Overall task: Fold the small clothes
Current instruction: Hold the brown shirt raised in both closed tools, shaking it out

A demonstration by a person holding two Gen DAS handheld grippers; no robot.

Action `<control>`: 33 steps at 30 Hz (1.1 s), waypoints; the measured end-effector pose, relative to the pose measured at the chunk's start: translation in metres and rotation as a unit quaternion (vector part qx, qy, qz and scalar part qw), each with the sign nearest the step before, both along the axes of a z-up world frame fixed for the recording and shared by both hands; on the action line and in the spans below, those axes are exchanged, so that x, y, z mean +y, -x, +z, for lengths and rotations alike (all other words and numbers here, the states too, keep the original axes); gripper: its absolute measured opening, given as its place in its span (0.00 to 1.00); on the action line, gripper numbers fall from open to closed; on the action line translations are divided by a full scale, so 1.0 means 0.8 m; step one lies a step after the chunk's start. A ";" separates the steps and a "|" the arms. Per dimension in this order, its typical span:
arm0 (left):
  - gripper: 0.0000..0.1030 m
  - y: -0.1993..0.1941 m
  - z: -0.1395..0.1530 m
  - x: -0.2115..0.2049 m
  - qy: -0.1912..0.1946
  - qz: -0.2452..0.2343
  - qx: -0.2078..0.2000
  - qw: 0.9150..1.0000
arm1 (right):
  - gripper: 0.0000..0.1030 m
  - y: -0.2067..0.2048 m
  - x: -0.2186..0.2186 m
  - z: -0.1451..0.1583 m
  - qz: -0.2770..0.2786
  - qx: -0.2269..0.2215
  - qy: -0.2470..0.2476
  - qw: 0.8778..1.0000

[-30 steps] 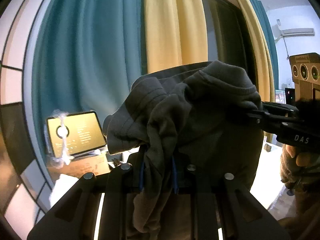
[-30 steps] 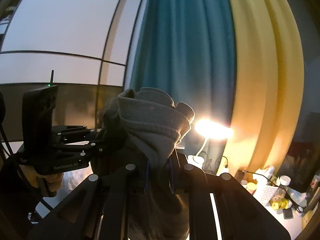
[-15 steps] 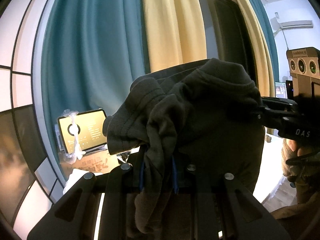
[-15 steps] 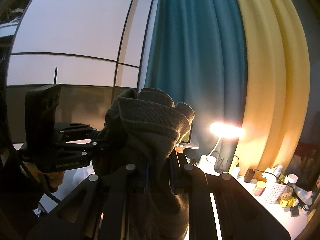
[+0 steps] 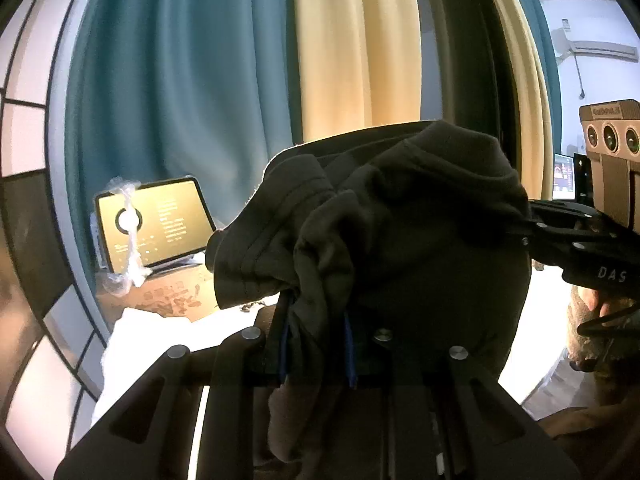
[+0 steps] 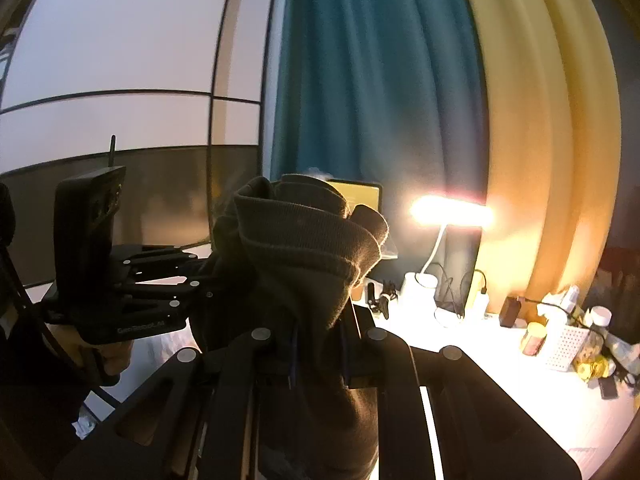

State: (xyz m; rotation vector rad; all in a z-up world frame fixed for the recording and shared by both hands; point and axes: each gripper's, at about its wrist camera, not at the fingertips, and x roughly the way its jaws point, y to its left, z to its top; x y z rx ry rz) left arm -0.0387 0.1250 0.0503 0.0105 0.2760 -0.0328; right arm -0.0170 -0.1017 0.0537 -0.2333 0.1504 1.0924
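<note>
My left gripper (image 5: 316,344) is clamped on a bunched fold of the dark garment (image 5: 400,240), which hangs lifted in front of me. To its right, my right gripper (image 6: 318,354) pinches the garment's ribbed edge, above the tabletop (image 6: 500,380).

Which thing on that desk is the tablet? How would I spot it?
Start at the big teal curtain. At its foot, a cardboard box sits on the white table, and the tablet is propped on it. It alone glows yellow, with a crumpled strip of clear plastic hanging across its screen.
</note>
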 end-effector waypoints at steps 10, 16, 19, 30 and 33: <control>0.18 -0.029 -0.013 -0.001 0.006 -0.007 0.020 1.000 | 0.16 -0.045 0.012 -0.019 -0.017 0.024 0.009 1.000; 0.18 -0.055 -0.024 0.002 0.011 -0.011 0.040 0.999 | 0.16 -0.080 0.024 -0.033 -0.025 0.045 0.015 0.999; 0.18 -0.070 -0.032 0.006 0.018 -0.013 0.050 0.999 | 0.16 -0.098 0.030 -0.040 -0.027 0.054 0.019 0.998; 0.18 -0.129 -0.066 0.027 0.047 -0.010 0.094 0.994 | 0.16 -0.173 0.068 -0.070 -0.029 0.093 0.046 0.994; 0.18 -0.145 -0.078 0.033 0.053 -0.008 0.110 0.993 | 0.16 -0.194 0.081 -0.081 -0.028 0.105 0.056 0.993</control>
